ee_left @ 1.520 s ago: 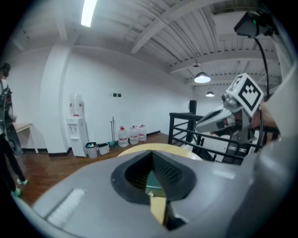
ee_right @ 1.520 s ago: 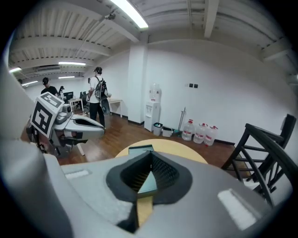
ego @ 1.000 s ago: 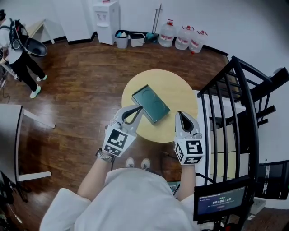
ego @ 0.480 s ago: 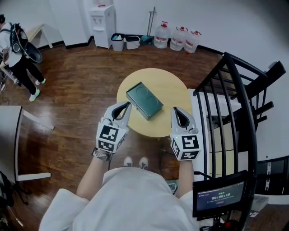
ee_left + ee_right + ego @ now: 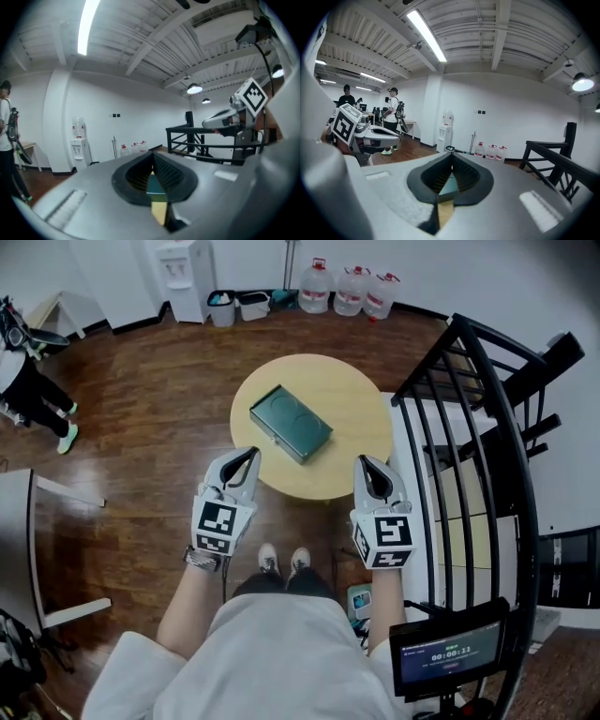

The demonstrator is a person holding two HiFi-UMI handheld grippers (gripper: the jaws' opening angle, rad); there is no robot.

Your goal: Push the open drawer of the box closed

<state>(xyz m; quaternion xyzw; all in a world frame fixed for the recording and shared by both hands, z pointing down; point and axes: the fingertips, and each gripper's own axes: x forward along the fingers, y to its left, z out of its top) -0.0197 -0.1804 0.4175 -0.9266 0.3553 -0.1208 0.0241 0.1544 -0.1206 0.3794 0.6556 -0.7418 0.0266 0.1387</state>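
Seen from above, a dark wooden floor (image 5: 141, 409) spread out, with a black railing (image 5: 469, 427) at 3 o'clock. A round, pale tabletop (image 5: 352, 399) stood in the middle. On it lay a dark green box (image 5: 291, 424), set at a slant, a little toward 9 o'clock of centre – whether its drawer was shut could not be told. The left gripper (image 5: 251, 454) hovered at the tabletop's 7 o'clock edge, near the box but not touching it; the right gripper (image 5: 365, 461) hovered at 5 o'clock. Both pairs of fingers (image 5: 171, 174) were pressed together with nothing between them.
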